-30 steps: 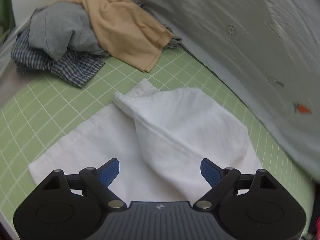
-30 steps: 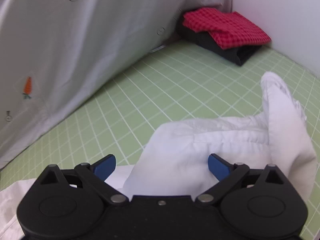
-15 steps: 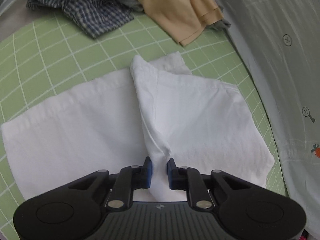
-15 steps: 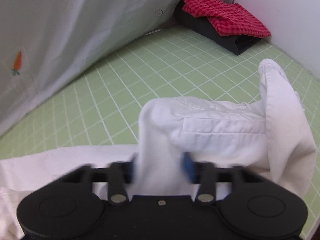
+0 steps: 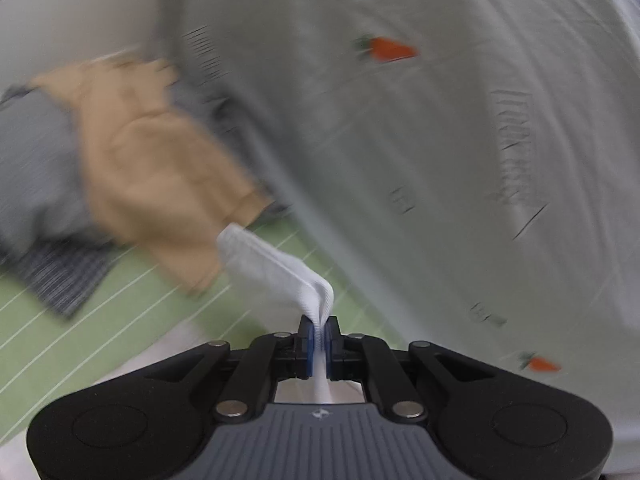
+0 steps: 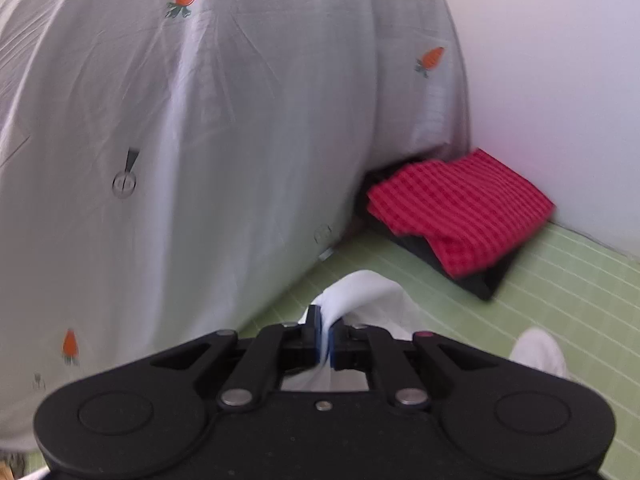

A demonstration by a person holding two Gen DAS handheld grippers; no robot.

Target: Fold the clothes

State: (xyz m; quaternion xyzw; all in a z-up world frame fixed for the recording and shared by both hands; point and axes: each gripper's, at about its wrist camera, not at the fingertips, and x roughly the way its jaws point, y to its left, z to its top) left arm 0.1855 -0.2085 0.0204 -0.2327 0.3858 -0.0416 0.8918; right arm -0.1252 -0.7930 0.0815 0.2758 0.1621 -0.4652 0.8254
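A white garment is pinched in my left gripper, whose jaws are closing tight on a bunched fold that stands up from the blue pads. The rest of it trails down out of sight under the gripper. In the right wrist view my right gripper is likewise closing tight on another fold of the white garment, and more of the cloth hangs to the lower right. Both grippers are lifted above the green grid mat.
A heap with a tan garment, a grey one and a blue checked one lies at the left. A red checked folded cloth rests on a black one by the white wall. A carrot-print sheet hangs behind.
Both grippers went from wide open to shut on folds of the white garment. They then rose and tipped up, lifting the cloth off the mat.
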